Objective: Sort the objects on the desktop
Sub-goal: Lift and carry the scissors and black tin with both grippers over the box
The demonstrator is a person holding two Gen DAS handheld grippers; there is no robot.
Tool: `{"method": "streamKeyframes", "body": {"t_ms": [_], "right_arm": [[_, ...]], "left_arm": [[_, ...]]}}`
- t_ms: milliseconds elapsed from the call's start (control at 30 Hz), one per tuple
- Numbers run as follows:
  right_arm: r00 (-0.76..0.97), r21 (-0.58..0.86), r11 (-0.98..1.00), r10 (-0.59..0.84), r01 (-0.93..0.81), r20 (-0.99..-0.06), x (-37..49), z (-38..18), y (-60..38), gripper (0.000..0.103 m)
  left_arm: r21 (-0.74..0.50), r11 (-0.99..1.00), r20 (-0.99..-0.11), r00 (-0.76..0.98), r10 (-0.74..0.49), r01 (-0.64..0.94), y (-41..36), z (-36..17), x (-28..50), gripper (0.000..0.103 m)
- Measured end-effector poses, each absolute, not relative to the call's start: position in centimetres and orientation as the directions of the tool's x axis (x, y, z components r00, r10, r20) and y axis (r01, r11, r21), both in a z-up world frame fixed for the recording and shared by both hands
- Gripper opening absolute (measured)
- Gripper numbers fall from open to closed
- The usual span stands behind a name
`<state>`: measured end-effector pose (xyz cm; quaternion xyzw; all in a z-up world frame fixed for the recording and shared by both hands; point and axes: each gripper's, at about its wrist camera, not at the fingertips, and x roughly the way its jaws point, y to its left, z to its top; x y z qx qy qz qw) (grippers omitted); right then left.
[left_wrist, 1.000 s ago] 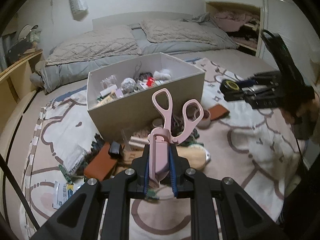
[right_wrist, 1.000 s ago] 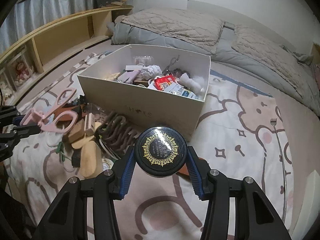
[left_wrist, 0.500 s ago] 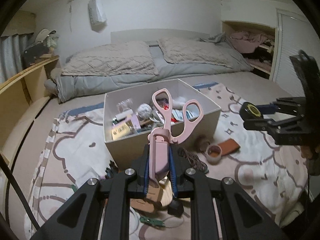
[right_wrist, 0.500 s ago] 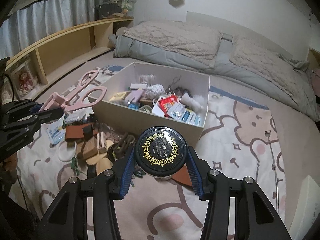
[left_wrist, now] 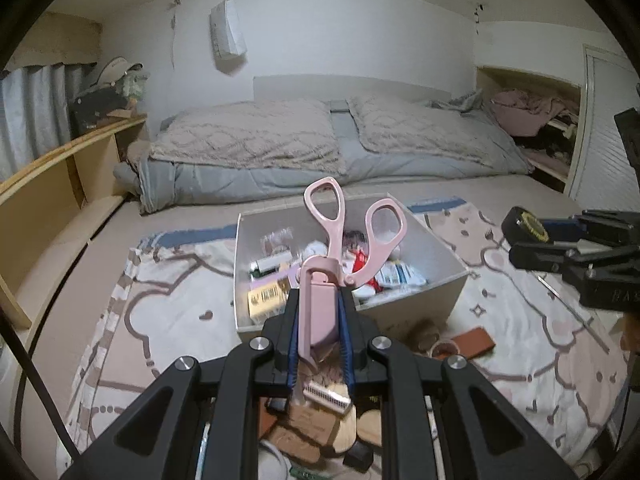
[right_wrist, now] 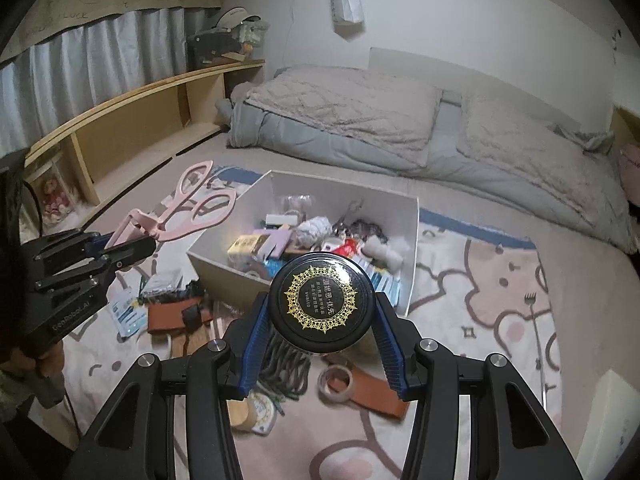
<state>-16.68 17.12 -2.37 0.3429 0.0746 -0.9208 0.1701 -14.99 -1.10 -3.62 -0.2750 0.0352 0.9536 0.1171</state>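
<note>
Plainly, our left gripper (left_wrist: 318, 322) has its jaws drawn nearly together, clamped on the sheathed blade end of the pink scissors (left_wrist: 340, 240), whose two handle loops stand up and forward above the near wall of the white box (left_wrist: 440, 248). Our right gripper (right_wrist: 322, 320) has its jaws set moderately apart, both blue pads pressing the sides of a round black jar (right_wrist: 322, 302) with a gold-patterned lid, held above the near corner of that box. We see the box open-topped and already crowded with small packets and a ball of yarn, its rim free all round. Below both grippers the patterned blanket (right_wrist: 500, 280) is littered: a roll of tape (right_wrist: 338, 382), a brown leather strap (right_wrist: 380, 396), a dark knotted cord, a comb and wooden pieces. To the right of the box the blanket lies mostly bare, with only a long thin back scratcher (right_wrist: 538, 344) on it.
</note>
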Motion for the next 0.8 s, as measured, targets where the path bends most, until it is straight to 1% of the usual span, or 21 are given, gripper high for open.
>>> {"method": "streamKeyframes", "body": {"t_ms": [267,433,567,667,800], "right_arm": [[-0.729,0.019,-0.943,-0.269,0.332,-0.630,-18.1,-1.3,16.8,0.051],[-0.751,0.040,-0.962,-0.235,0.269,-0.617,-19.9,-1.5,17.5,0.051],[-0.757,0.064,-0.972,-0.218,0.227,-0.616,-21.7,-2.1,18.0,0.051],[-0.763,0.056,-0.976,-0.201,0.211,-0.615,-23.0,-2.9,18.0,0.051],[-0.760,0.050,-0.983,-0.170,0.178,-0.627,-24.8,-4.2,18.2,0.051]], "left_arm": [[-0.046,-0.982,-0.493,-0.851,0.180,-0.181,-0.4,-2.1,-16.9,0.017],[-0.063,-0.986,-0.484,-0.859,0.165,-0.154,0.5,-1.8,-18.9,0.017],[-0.089,-0.989,-0.478,-0.867,0.144,-0.115,0.6,-1.9,-20.9,0.017],[-0.072,-0.993,-0.455,-0.882,0.120,-0.098,1.2,-2.2,-22.2,0.017],[-0.077,-0.993,-0.455,-0.883,0.117,-0.091,1.6,-2.8,-23.9,0.017]]}}
